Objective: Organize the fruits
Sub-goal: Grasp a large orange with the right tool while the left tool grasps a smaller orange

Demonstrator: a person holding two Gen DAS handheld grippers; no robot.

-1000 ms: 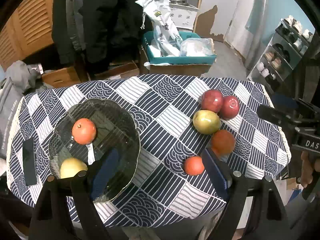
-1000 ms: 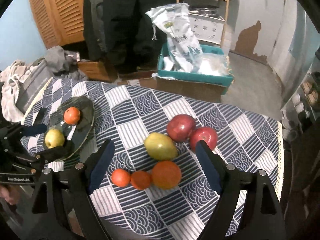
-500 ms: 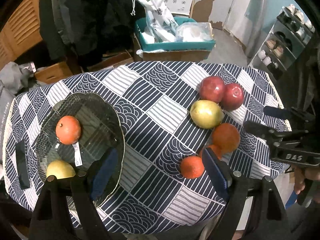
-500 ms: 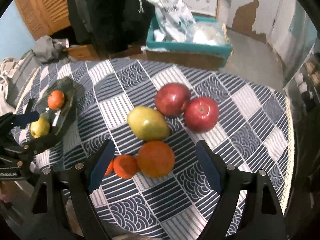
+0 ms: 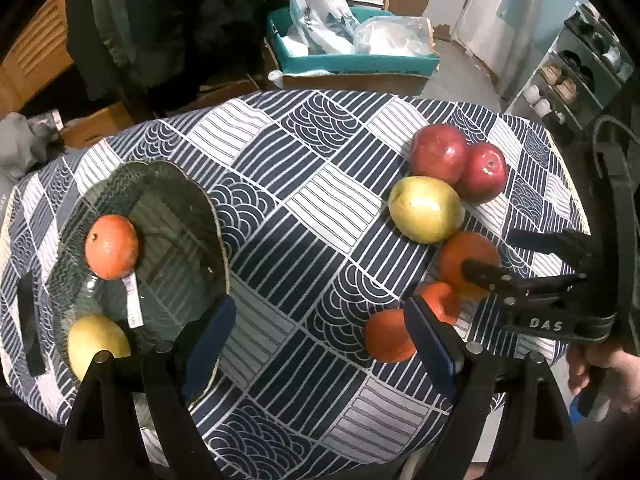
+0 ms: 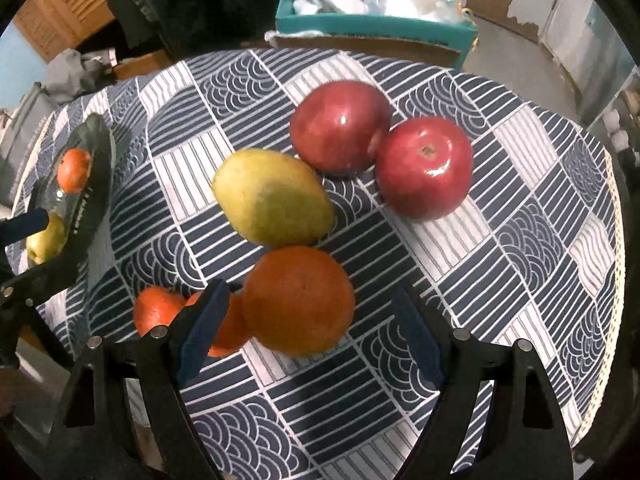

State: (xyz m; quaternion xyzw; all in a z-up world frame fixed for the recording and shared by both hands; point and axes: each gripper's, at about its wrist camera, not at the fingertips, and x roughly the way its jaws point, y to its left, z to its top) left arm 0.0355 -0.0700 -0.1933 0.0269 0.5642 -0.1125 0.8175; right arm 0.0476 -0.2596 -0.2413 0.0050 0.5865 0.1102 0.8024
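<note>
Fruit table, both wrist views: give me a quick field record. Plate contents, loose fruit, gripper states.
surface: table under a navy and white patterned cloth
plate: glass plate, left side of table
on plate: one orange fruit, one yellow-green fruit
loose fruit: two red apples, yellow-green mango, large orange, two small oranges
left gripper: open, empty
right gripper: open, large orange between its fingers, not visibly gripped
</note>
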